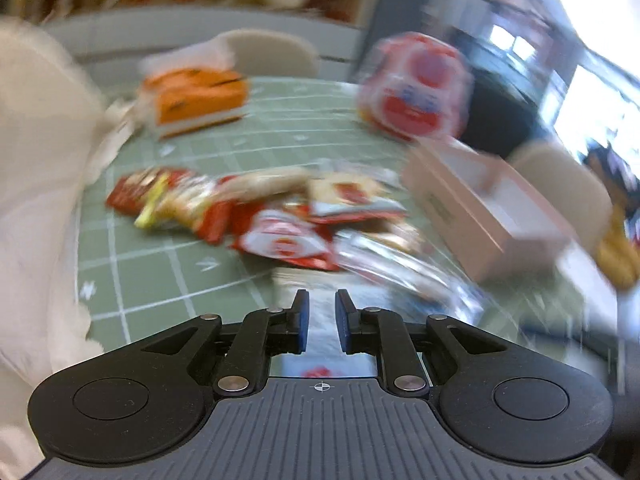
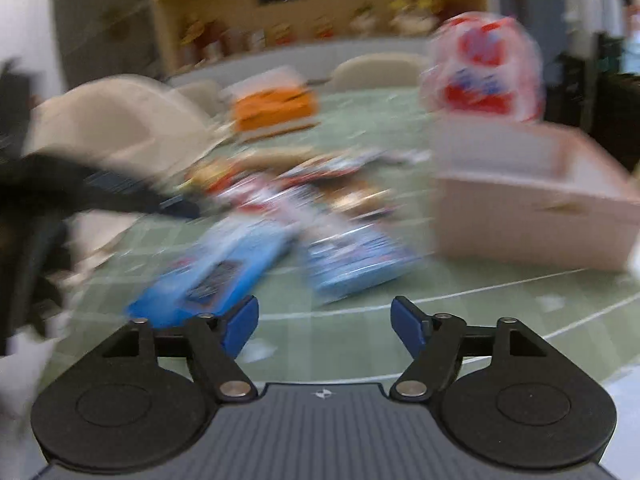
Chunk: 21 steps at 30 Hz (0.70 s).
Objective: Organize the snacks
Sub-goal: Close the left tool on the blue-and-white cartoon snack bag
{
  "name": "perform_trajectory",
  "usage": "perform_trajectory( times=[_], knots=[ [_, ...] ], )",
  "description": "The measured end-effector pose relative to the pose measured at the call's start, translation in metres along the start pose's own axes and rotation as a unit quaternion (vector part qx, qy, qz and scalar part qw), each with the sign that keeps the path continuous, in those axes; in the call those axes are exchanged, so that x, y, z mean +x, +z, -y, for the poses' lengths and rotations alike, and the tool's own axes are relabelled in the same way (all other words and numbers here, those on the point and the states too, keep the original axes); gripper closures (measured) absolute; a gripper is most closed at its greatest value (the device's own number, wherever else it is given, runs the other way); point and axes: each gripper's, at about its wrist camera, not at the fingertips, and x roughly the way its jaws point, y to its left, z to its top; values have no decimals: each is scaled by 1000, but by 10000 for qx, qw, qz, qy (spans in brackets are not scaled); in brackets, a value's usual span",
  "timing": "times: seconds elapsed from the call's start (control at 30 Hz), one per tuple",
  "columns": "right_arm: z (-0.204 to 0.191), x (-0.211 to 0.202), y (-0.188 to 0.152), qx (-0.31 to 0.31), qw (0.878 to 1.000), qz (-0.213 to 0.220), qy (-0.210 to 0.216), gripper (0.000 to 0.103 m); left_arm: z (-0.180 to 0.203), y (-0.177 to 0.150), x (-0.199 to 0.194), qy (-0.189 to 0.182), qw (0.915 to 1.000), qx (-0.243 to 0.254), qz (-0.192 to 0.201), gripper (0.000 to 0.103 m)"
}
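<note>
- On the left wrist view, a pale cloth-like mass (image 1: 36, 168) fills the left edge beside the green gridded surface (image 1: 160, 276); both views are blurred.
- An orange box (image 1: 198, 100) sits at the far side of the surface, left of centre, with a beige chair back (image 1: 276, 52) behind it.
- A heap of red-and-white snack packets (image 1: 256, 208) lies mid-surface, well apart from the orange box.
- The left gripper (image 1: 321, 320) has its blue pads drawn close, a narrow gap between them; a light packet shows in that gap, but whether it is clamped cannot be told.
- A large red-and-white bag (image 1: 412, 88) stands at the far right, behind an open pink box (image 1: 484, 208) just right of the heap.
- On the right wrist view, two blue packets (image 2: 224, 272) lie on the surface near the heap, left of the pink box.
- The right gripper (image 2: 324, 324) is spread wide above the surface and holds nothing.
</note>
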Motion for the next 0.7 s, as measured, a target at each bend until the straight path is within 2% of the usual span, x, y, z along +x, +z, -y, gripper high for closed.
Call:
perform_trajectory(
  times=[0.07,0.13,0.2,0.27,0.37,0.43,0.47,0.53,0.63,0.7],
  knots=[
    [20,3,-1,184,9987,71,-465,25,22,-5,-1,16,9987,470,-173,85],
    [37,6,-3,418,9973,57,-604,25,39,-10,8,90,9963,672,-522,83],
    [52,7,-7,757,9957,-47,-539,25,51,-14,19,167,9937,796,-768,83],
    [64,5,-9,1062,9938,20,-328,23,62,-15,23,305,9918,995,-742,85],
    [71,4,-10,1297,9913,58,-223,19,76,-12,30,264,9898,1103,-862,85],
    [71,4,-11,1327,9909,74,-187,19,83,-12,34,167,9883,1175,-953,63],
    [72,3,-11,1327,9910,78,-168,18,87,-13,35,132,9877,1235,-953,58],
    [72,4,-11,1336,9909,82,-108,18,94,-15,38,85,9862,1325,-989,39],
    [75,2,-11,1381,9904,100,-27,17,102,-17,43,39,9843,1441,-1016,26],
    [76,1,-12,1431,9896,115,25,17,107,-20,43,106,9823,1600,-966,26]
  ],
)
